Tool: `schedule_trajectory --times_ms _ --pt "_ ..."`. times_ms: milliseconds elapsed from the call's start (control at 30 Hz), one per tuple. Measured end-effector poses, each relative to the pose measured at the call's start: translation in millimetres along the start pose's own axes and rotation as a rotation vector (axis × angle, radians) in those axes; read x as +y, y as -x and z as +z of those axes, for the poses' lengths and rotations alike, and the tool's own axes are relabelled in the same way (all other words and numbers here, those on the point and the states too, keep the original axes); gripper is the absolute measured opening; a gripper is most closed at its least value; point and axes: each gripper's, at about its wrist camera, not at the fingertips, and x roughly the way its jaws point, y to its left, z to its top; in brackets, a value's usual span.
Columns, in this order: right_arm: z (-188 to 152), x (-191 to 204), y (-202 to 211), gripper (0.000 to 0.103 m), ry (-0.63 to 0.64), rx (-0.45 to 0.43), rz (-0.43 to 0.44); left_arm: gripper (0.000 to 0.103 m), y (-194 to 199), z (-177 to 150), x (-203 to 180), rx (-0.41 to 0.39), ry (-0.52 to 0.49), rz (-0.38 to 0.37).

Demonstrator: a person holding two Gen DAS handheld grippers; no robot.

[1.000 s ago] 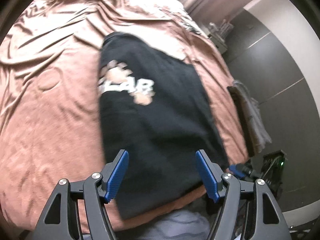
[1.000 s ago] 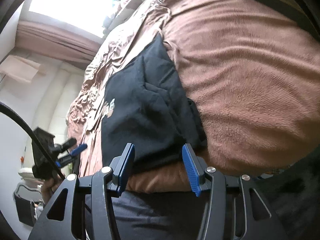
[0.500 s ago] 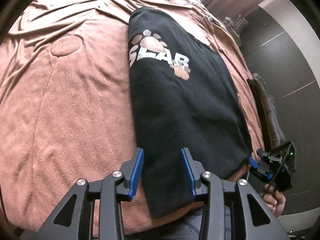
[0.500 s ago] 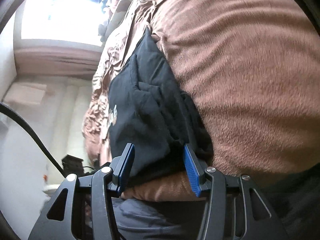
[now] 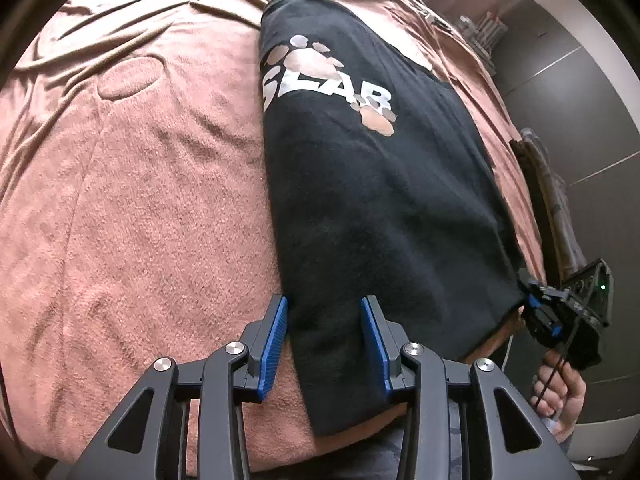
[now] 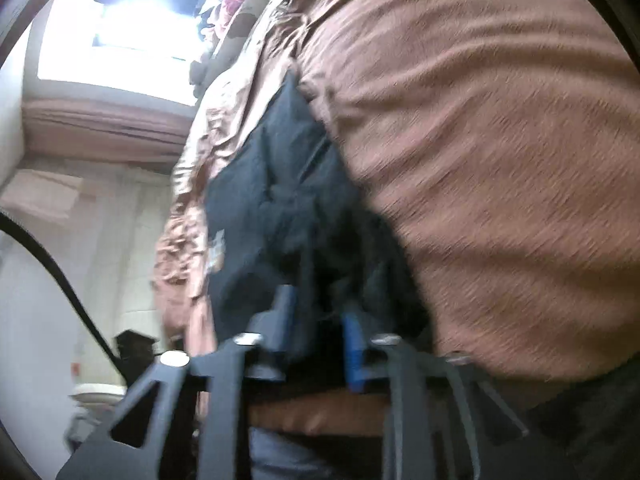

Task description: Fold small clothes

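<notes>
A black T-shirt (image 5: 384,200) with a white "SLAB" print and paw marks lies lengthwise on a brown bed cover (image 5: 152,208), its sides folded in. My left gripper (image 5: 324,340) is open, its blue fingers (image 5: 274,340) astride the near left corner of the shirt's hem. In the blurred right wrist view the shirt (image 6: 288,216) shows its bunched right edge. My right gripper (image 6: 318,320) stands at the near right corner with the jaws narrowed around the cloth. It also shows in the left wrist view (image 5: 560,316).
The brown cover (image 6: 500,160) spreads wide on both sides of the shirt. A dark wall and a grey garment on a rack (image 5: 556,200) stand right of the bed. A bright window (image 6: 120,28) lies beyond the bed's far end.
My left gripper moved forward onto the shirt's near left corner and its jaws narrowed. My right gripper pushed onto the right corner and its jaws closed in; its view is now blurred.
</notes>
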Motion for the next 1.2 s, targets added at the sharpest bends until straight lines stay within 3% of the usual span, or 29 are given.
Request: schedule_trajectory --times_ms 367,733,833,933,1000,1067,1200 --pt "-10.6 24.4 33.6 0.003 0.14 -0.073 -0.056 0.04 -1.6 -0.7 0.9 0.029 0.007 -0.035" --pt "-17.7 18.2 25.3 0.004 0.127 -0.013 -0.104 0.04 -9.9 0.4 -8.6 0.047 -0.022 0.024" --pt "-10.0 28.0 32.0 0.006 0.147 0.001 -0.098 0.04 -3.7 0.7 -5.3 0.021 -0.013 -0.018" --pt "2.9 34.7 41.8 0.019 0.18 -0.007 -0.116 0.04 8.5 4.6 2.3 -0.024 0.008 -0.051" --pt "11.1 42.8 47.2 0.049 0.216 -0.026 -0.13 0.04 16.2 11.4 5.3 -0.051 0.019 -0.057" --pt "19.3 52.0 50.5 0.054 0.25 -0.044 -0.136 0.04 23.4 18.4 7.4 -0.078 0.032 -0.055" --pt "36.5 70.9 43.1 0.054 0.308 -0.037 -0.149 0.043 43.3 45.6 1.4 -0.171 0.055 -0.069"
